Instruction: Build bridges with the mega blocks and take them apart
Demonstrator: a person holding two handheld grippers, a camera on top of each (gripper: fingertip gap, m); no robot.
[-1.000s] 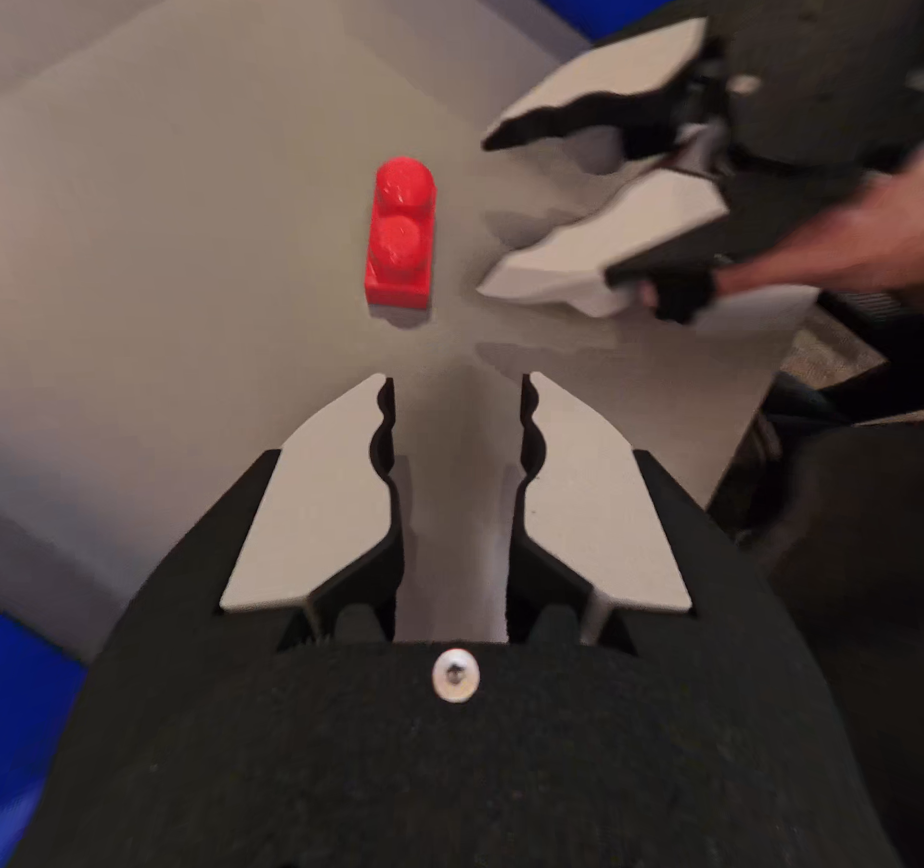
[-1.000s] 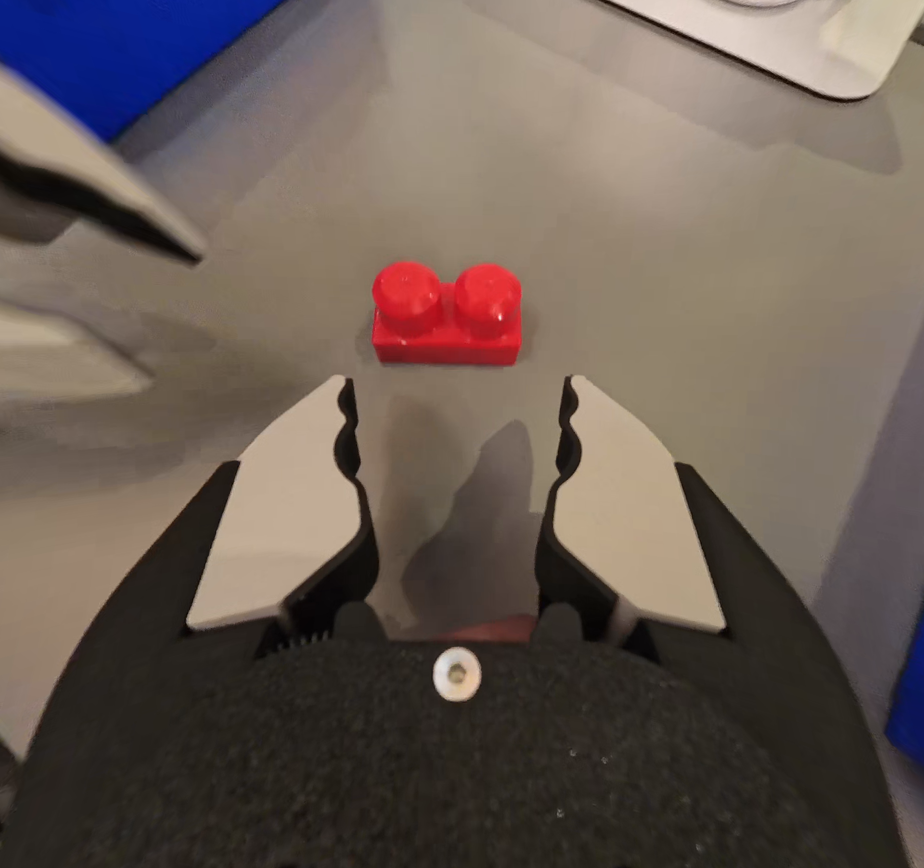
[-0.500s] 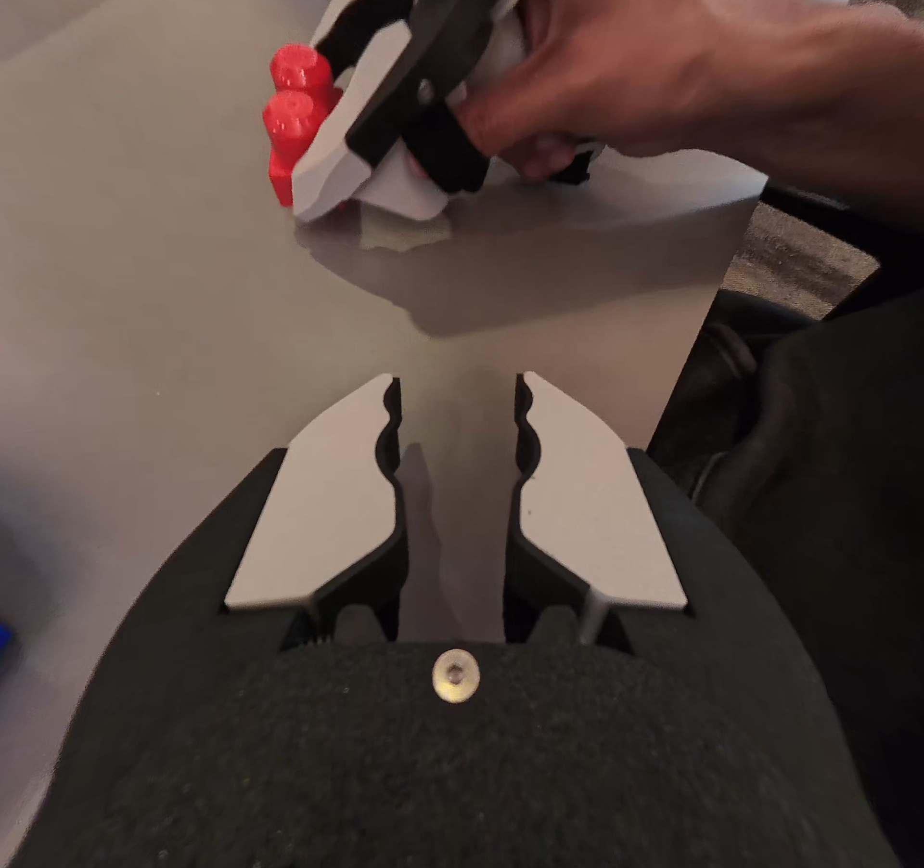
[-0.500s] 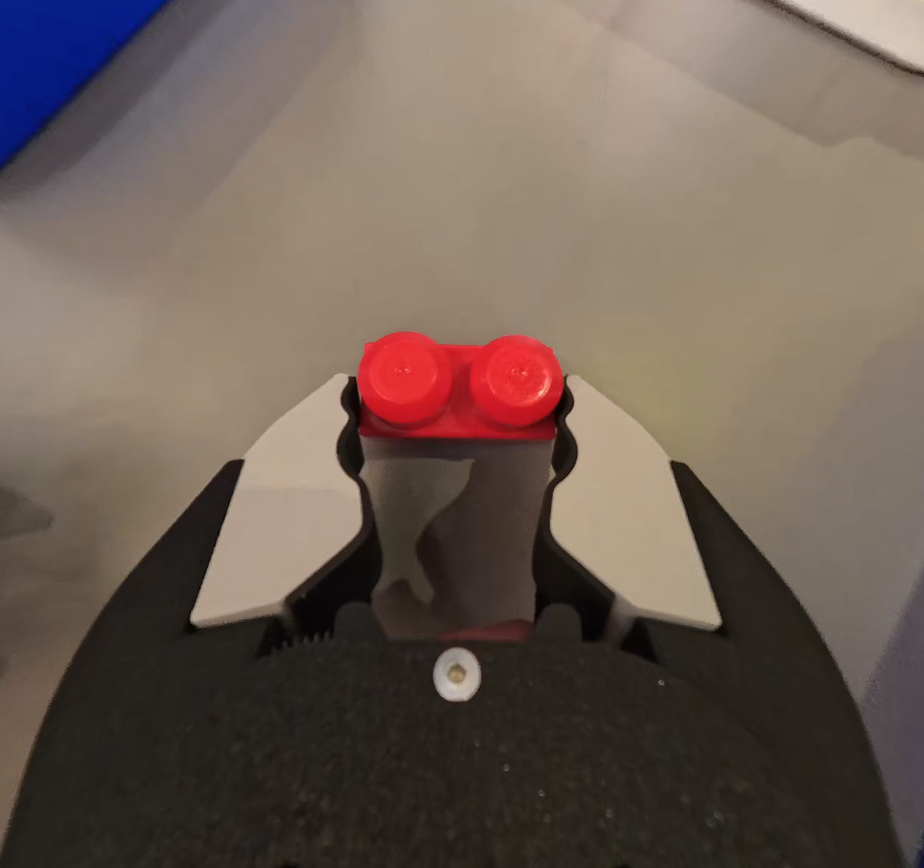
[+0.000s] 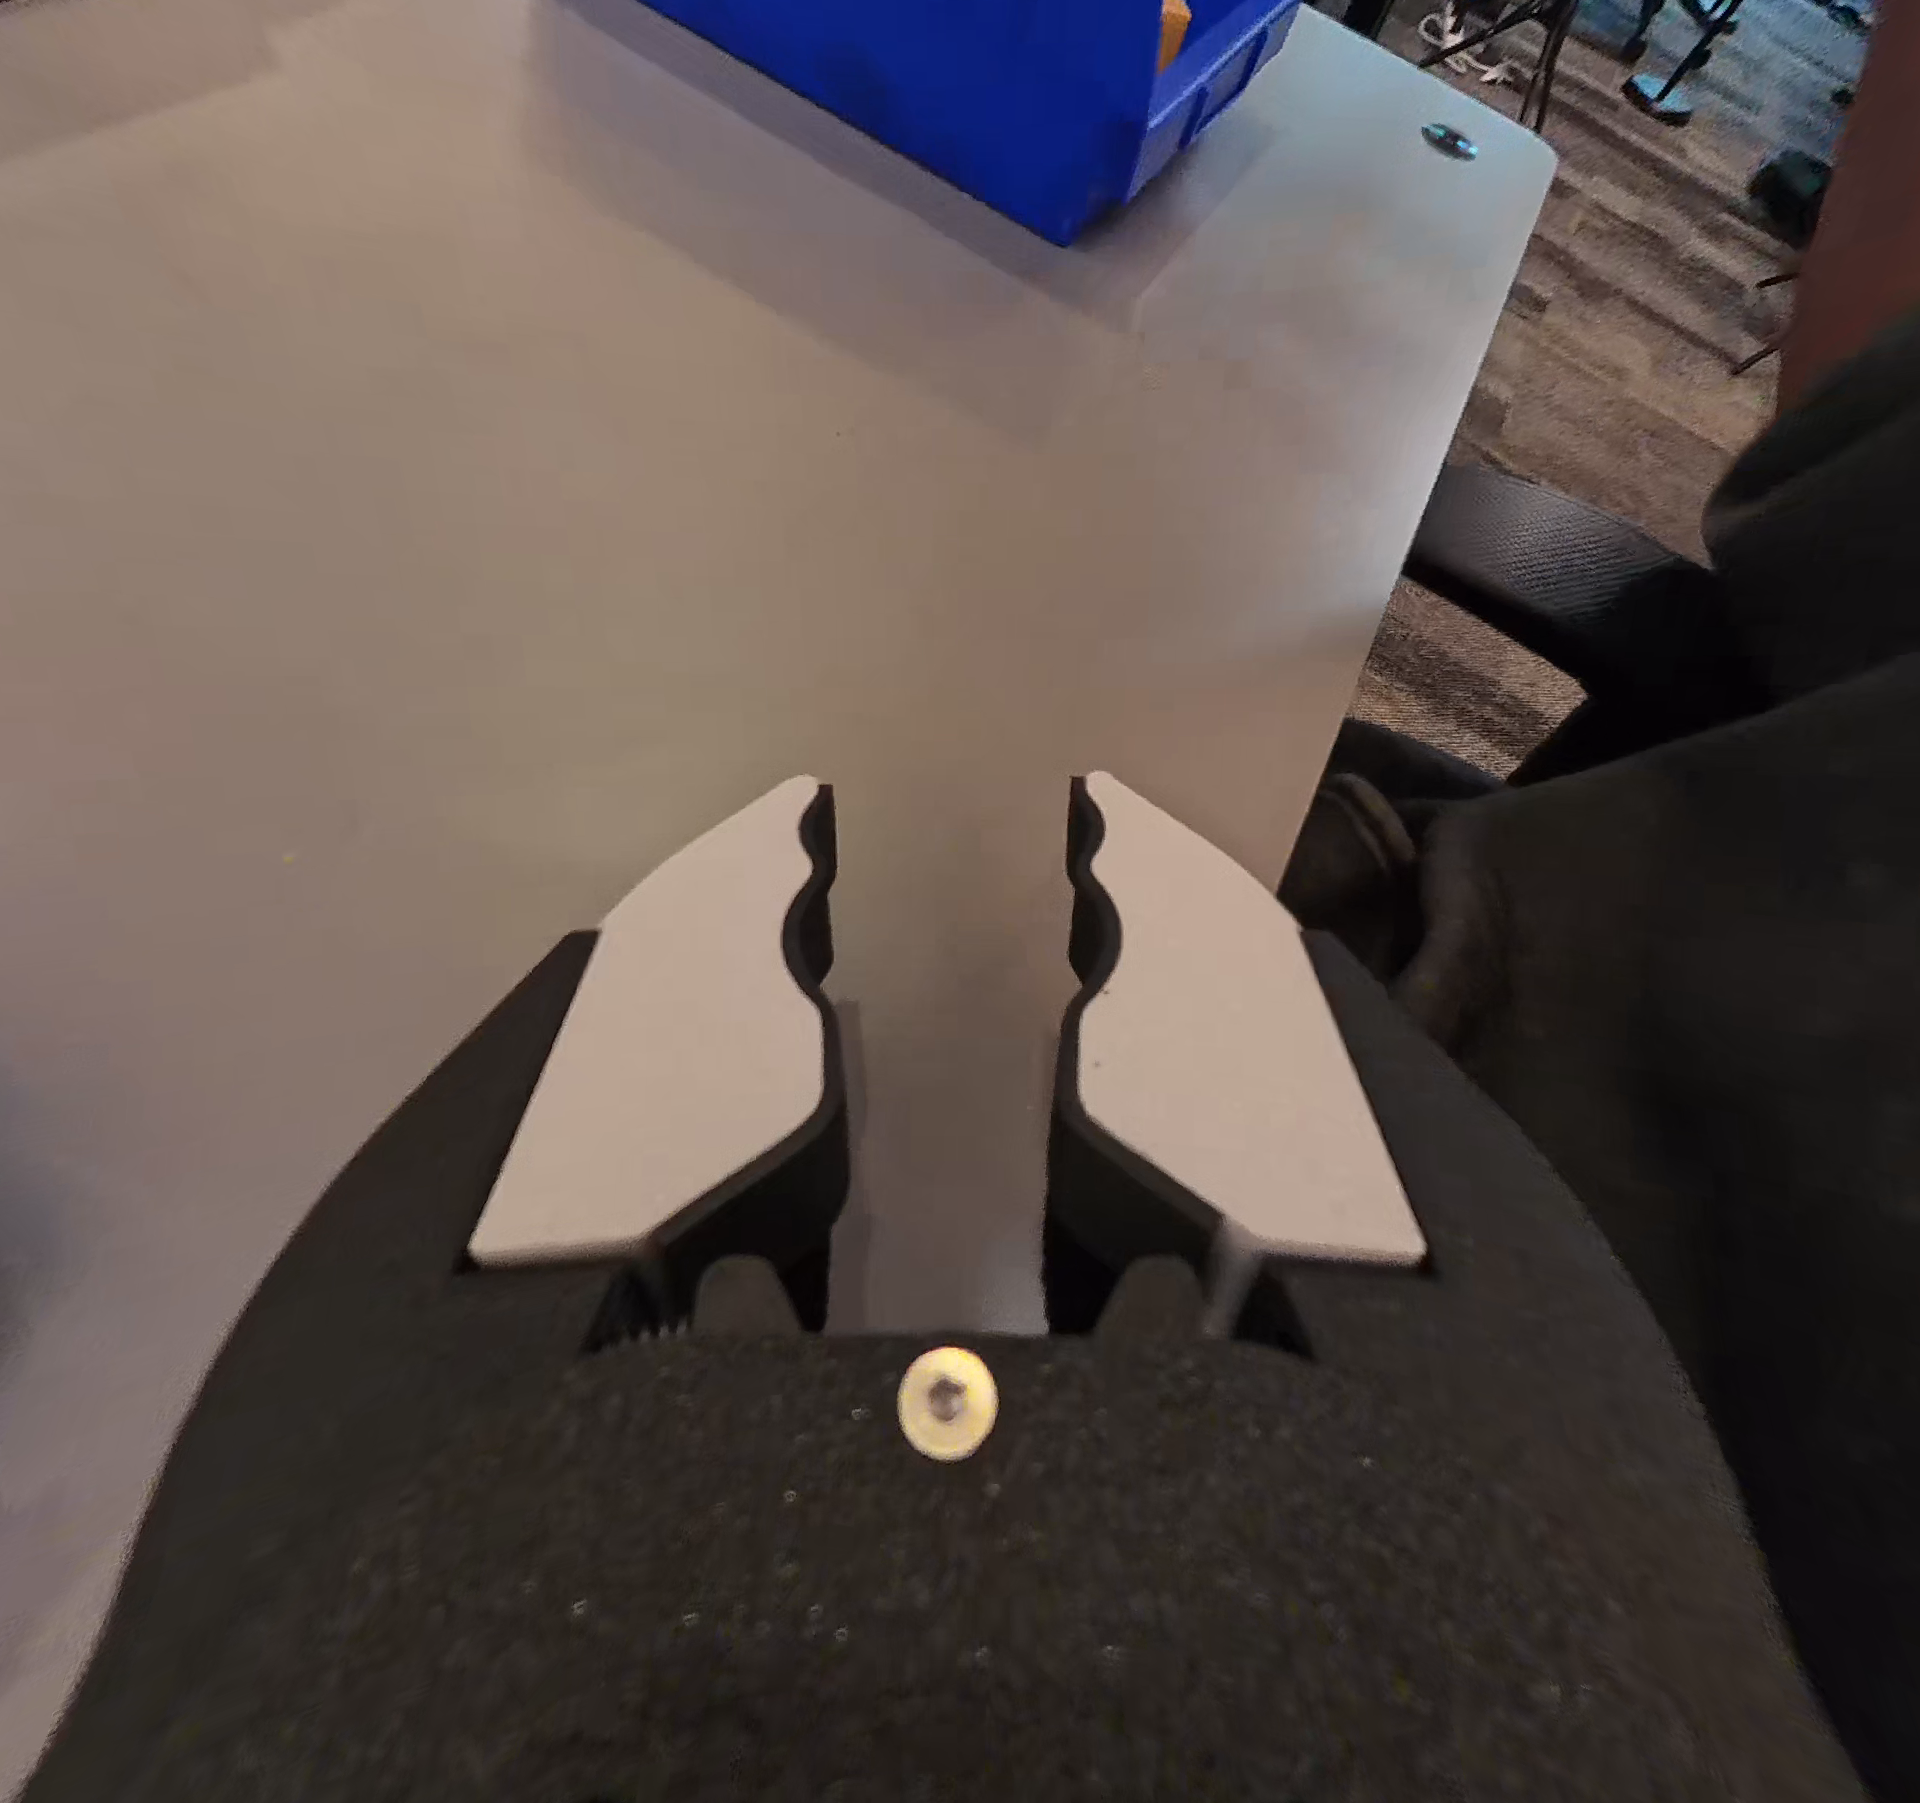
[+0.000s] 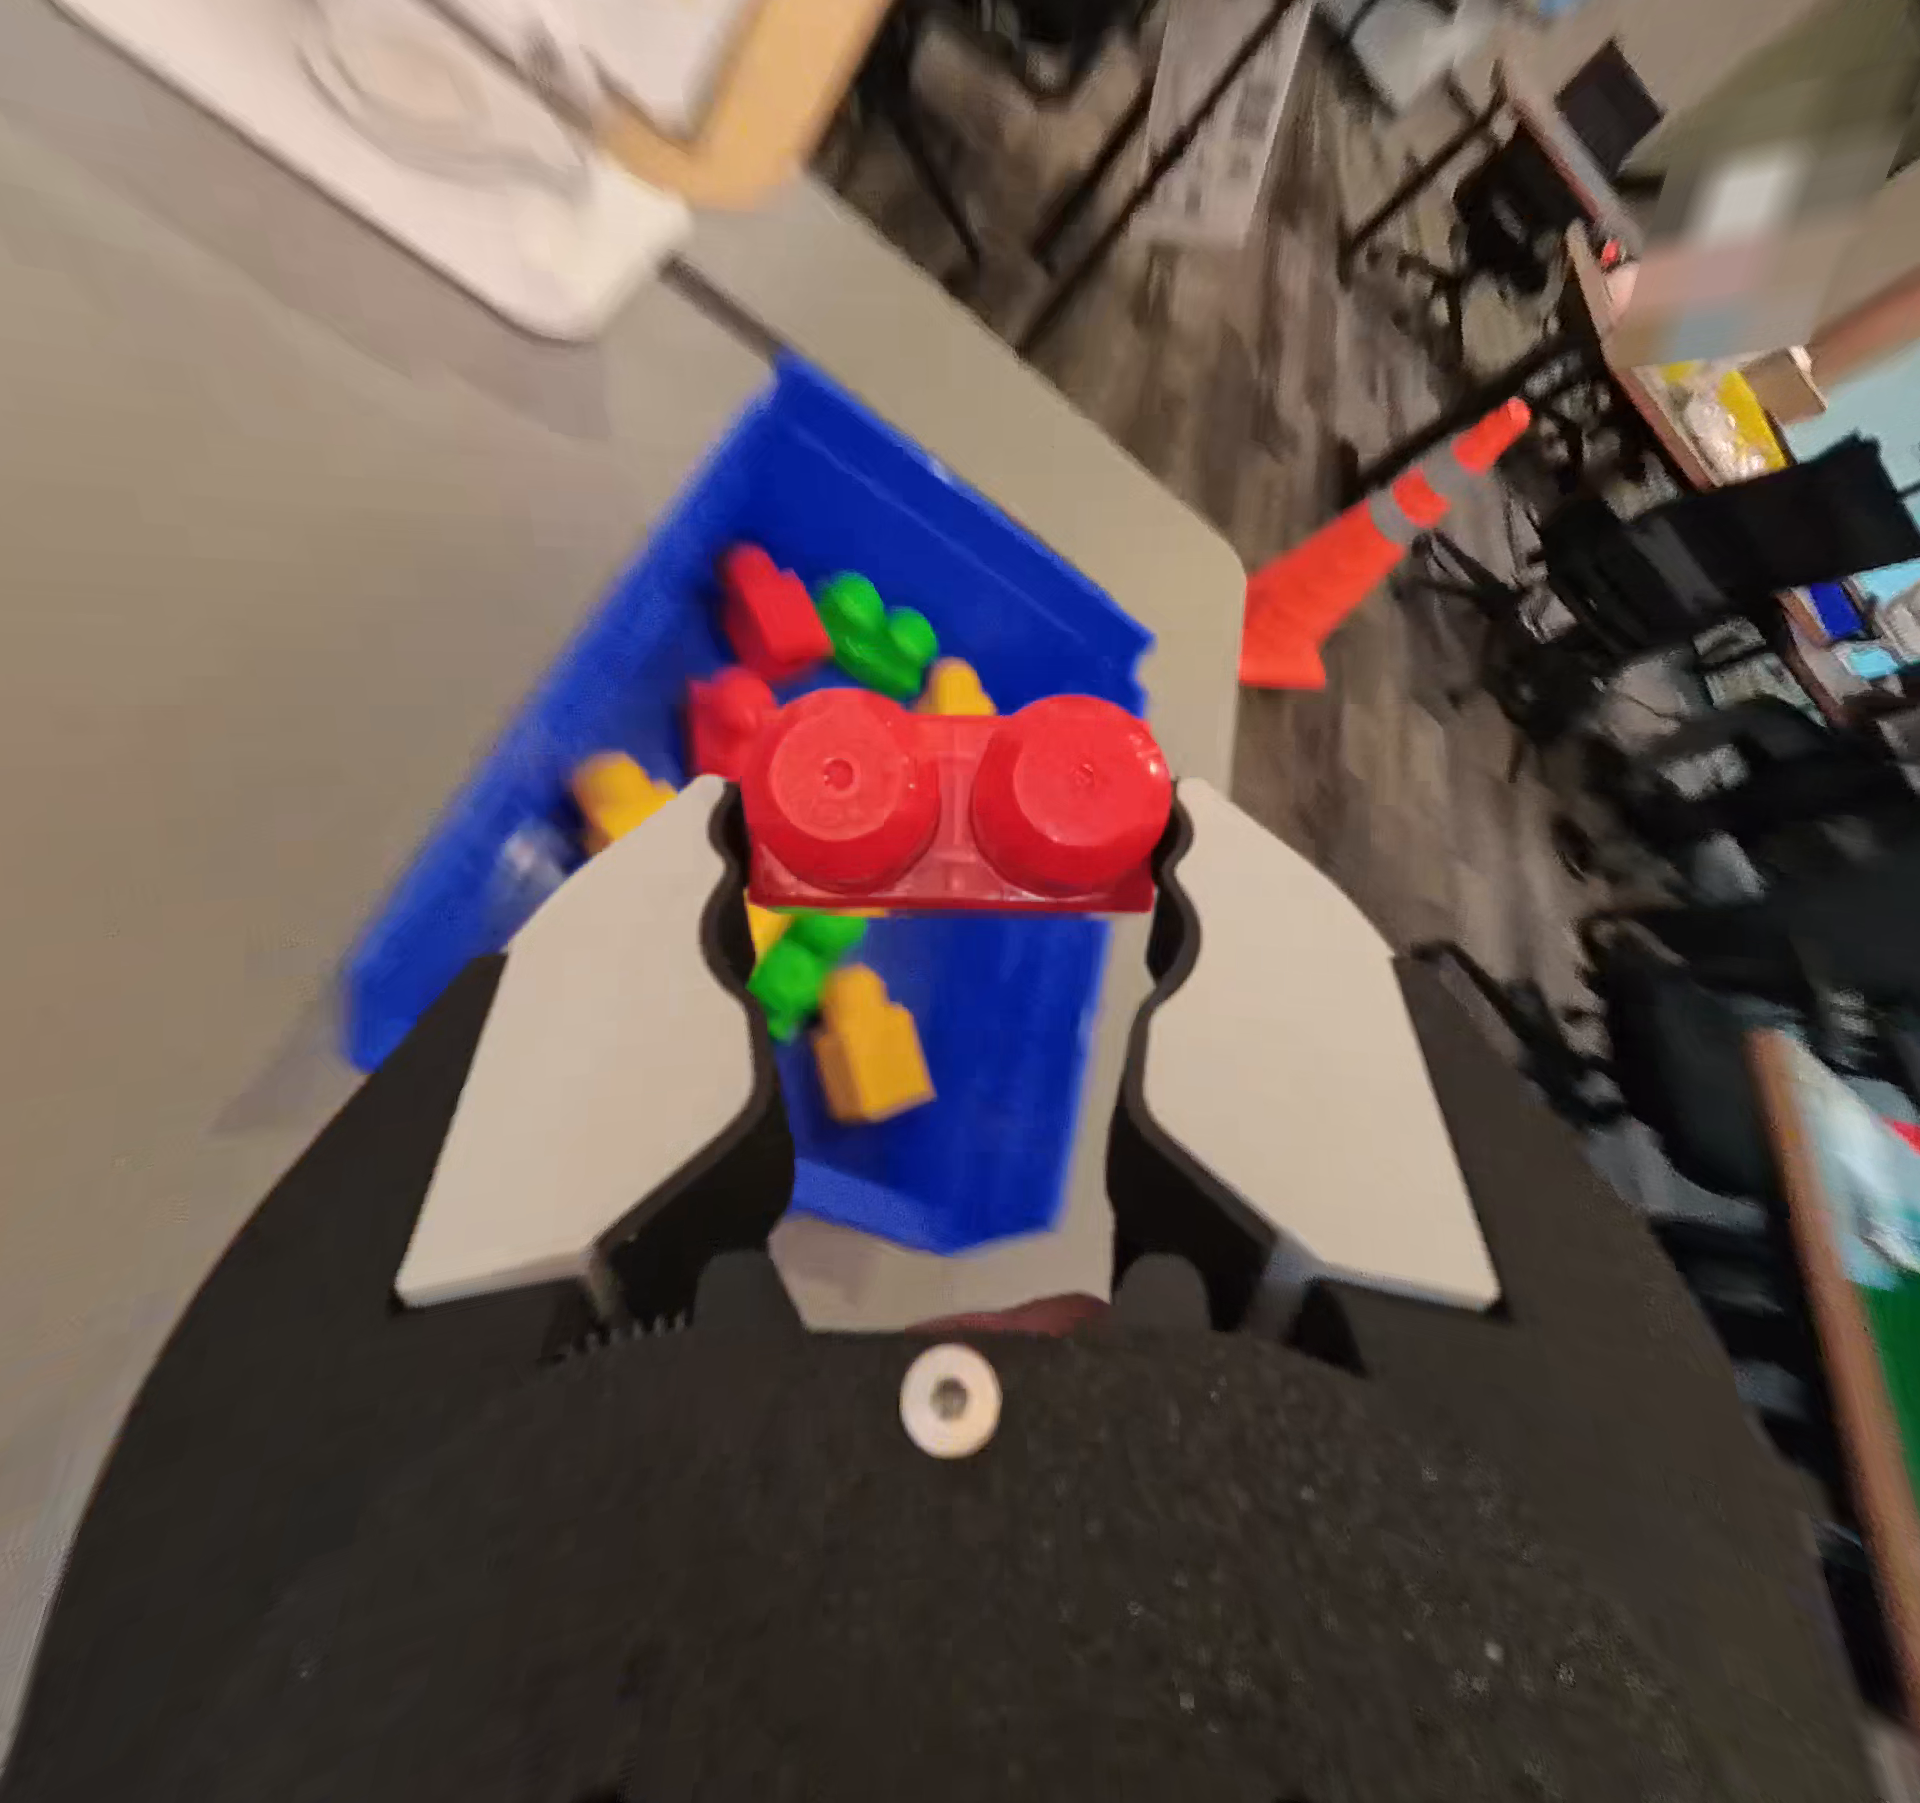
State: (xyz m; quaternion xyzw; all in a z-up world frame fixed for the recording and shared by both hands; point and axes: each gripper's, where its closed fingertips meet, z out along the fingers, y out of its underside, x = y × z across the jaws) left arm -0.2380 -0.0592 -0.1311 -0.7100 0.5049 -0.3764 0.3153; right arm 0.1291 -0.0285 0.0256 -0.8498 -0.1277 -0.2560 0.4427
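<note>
a: where's the right gripper [image 6: 951, 818] pointing?

b: it is tipped down over the blue bin [image 6: 997, 1109], which sits near the corner of the grey table [image 6: 208, 714]. its two grey fingers [image 6: 613, 1026] are closed onto the ends of a red two-stud block [image 6: 951, 803], studs facing the camera, the block spanning the gap at the fingertips and held in the air above the bin.

a: what's in the bin?

b: loose blocks, red ones [image 6: 764, 615], green ones [image 6: 873, 636] and yellow ones [image 6: 868, 1047], lying jumbled. the view is blurred, so i can't count them surely.

a: and the left gripper [image 5: 948, 787]?

b: held low and level over the bare table [image 5: 520, 506], aimed toward the table's near edge. its jaws stand a little apart with nothing between them, only tabletop showing through the gap.

a: can it see the bin?

b: yes, the bin [image 5: 935, 39] is at the top of the left wrist view, well apart from the fingertips, its side wall toward the camera. a dark-clothed part of the person [image 5: 1714, 1026] fills the right side.

a: anything beyond the table?

b: an orange traffic cone [image 6: 1371, 548] on the floor past the table's corner, in the right wrist view.
</note>
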